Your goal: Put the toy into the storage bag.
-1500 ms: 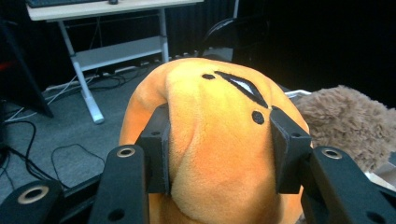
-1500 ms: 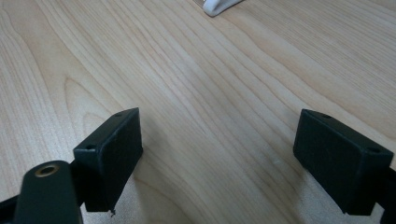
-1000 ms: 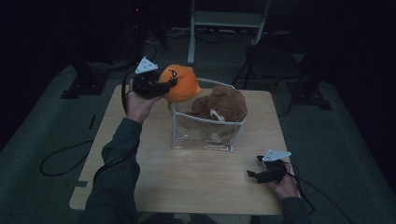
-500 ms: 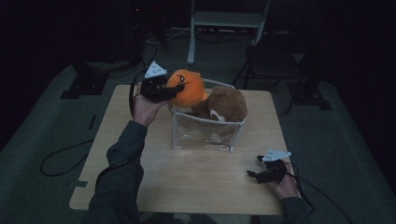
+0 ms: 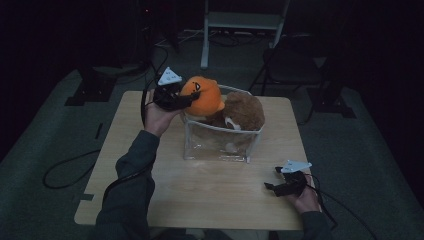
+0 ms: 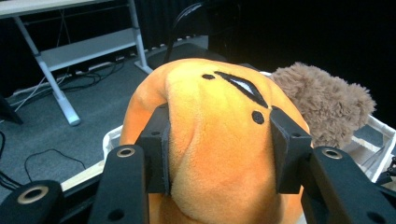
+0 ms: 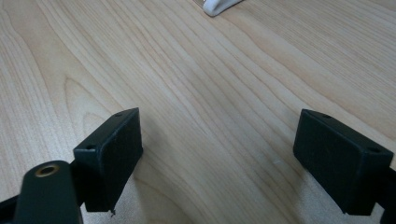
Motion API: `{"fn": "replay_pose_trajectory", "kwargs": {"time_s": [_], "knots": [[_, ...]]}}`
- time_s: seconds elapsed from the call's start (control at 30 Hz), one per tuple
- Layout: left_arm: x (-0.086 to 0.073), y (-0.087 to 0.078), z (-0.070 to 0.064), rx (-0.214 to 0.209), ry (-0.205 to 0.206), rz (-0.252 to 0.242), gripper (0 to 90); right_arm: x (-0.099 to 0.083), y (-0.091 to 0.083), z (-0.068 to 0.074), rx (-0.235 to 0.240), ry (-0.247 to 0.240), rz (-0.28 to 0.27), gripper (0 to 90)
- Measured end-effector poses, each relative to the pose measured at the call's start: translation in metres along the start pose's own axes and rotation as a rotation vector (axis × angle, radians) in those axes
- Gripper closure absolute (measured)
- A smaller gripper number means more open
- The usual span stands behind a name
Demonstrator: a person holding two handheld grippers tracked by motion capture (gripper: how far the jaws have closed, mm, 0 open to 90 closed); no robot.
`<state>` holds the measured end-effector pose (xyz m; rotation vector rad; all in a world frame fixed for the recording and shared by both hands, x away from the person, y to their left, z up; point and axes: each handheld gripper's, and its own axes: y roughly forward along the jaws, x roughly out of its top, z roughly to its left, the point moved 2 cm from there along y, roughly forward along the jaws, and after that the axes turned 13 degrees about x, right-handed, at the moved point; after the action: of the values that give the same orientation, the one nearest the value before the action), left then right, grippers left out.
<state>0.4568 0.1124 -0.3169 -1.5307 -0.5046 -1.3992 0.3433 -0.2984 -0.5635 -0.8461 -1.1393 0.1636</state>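
Left gripper (image 5: 186, 100) clamps orange plush (image 5: 202, 95) above bag (image 5: 220, 145); right gripper (image 5: 276, 180) rests open. Risk: bear (image 5: 245, 111) crowds bag, so plush may snag the rim or slip out.

I see a light wooden table with a plain top (image 5: 200, 192) in the middle of the frame. A clear plastic box with white edges (image 5: 220, 145) sits right on it, a bit above the middle. My right hand (image 5: 302, 199) rests on the table at the lower right.
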Motion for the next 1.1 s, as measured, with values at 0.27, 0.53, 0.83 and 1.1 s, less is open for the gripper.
{"fn": "replay_pose_trajectory", "kwargs": {"time_s": [0.27, 0.53, 0.83, 1.1], "knots": [[-0.001, 0.001, -0.004, -0.013, 0.003, 0.003, 51.3, 0.0, 0.0, 0.0, 0.0, 0.0, 0.0, 14.9], [-0.005, 0.003, -0.008, -0.026, 0.005, 0.012, 51.2, 0.0, 0.0, 0.0, 0.0, 0.0, 0.0, 14.9], [-0.006, 0.004, -0.011, -0.034, 0.01, 0.015, 51.2, 0.0, 0.0, 0.0, 0.0, 0.002, 0.0, 14.9], [-0.008, 0.004, -0.014, -0.042, 0.017, 0.02, 51.2, 0.0, 0.0, 0.0, 0.0, 0.002, 0.0, 14.9]]}}
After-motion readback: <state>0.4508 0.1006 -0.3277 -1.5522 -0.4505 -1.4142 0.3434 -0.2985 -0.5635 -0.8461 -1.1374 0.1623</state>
